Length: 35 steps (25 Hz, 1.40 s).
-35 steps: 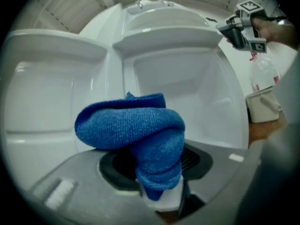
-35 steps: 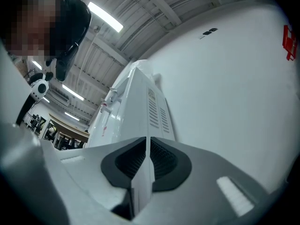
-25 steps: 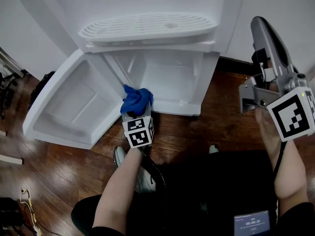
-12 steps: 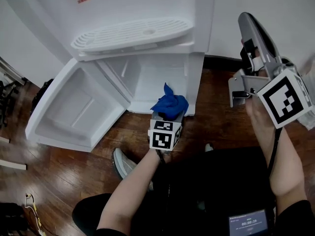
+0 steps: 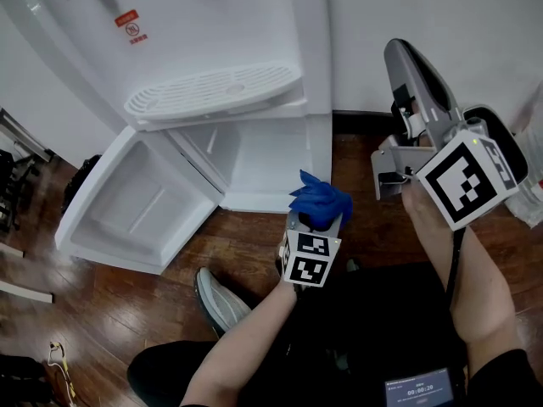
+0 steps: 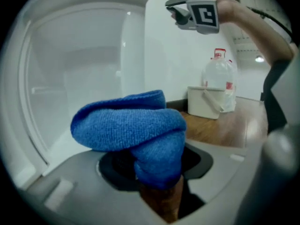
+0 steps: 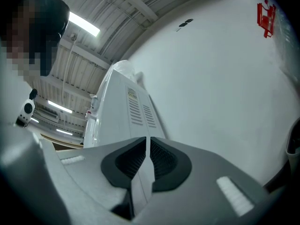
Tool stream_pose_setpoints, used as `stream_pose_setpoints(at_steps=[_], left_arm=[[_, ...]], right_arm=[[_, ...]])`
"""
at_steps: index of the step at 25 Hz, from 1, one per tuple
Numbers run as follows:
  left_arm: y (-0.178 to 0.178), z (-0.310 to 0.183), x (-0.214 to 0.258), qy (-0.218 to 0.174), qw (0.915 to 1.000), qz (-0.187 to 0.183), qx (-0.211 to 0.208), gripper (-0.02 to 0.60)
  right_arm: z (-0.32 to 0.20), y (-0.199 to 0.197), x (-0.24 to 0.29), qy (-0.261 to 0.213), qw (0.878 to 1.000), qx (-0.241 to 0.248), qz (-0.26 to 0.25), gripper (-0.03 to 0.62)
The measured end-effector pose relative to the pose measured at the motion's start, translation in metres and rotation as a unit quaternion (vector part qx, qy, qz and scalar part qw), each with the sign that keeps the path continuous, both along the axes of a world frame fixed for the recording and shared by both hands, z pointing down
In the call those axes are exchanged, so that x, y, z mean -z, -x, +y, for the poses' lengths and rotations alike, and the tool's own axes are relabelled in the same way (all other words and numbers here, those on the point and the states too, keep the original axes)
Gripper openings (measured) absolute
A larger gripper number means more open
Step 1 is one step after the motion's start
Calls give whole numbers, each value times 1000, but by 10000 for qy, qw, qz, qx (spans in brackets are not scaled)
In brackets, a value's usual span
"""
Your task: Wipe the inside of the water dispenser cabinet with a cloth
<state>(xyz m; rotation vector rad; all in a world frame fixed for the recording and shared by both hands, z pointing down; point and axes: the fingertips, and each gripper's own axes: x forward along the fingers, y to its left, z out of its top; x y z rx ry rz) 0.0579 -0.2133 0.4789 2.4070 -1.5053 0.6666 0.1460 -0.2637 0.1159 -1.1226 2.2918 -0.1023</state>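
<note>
The wipe looks paused. The blue cloth sits outside the open water dispenser cabinet, at about 4 o'clock from its opening, and the door is swung wide at 8 o'clock. Next, the cloth needs carrying into the compartment and pressing against a wall. The left gripper pinches the bunched cloth, jaws slightly apart. The right gripper, at 2 o'clock from the cloth, is closed on nothing.

A dark wooden floor fills the lower frame, and the white water dispenser stands on it at upper centre. A shoe rests at lower centre, a cable at lower left. In the left gripper view, a white container and a water bottle sit at right.
</note>
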Motion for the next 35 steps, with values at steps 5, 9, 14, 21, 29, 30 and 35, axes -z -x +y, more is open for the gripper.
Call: stream_pose_setpoints(at_steps=[5, 9, 14, 21, 29, 30, 35], left_arm=[[14, -23, 70, -735, 9960, -191, 463, 213], [17, -23, 154, -1615, 9861, -254, 291, 213], [17, -24, 215, -1921, 9805, 110, 411, 213], [5, -14, 258, -2286, 9624, 1335, 606, 213], [65, -16, 269, -2616, 9314, 2112, 1394, 213], [80, -18, 270, -2591, 9298, 2113, 1541, 213], [160, -17, 271, -2588, 9193, 1843, 2321, 213]], right_arm=[[-4, -4, -4, 91, 9999, -37, -74, 26], [-4, -6, -2, 76, 9999, -17, -154, 21], [-2, -4, -2, 83, 9999, 6, -97, 21], [-3, -7, -1, 71, 9999, 0, -134, 20], [-3, -1, -5, 128, 9998, 141, -108, 18], [-4, -1, -5, 133, 9997, 146, -105, 18], [-5, 0, -7, 174, 9996, 186, -140, 18]])
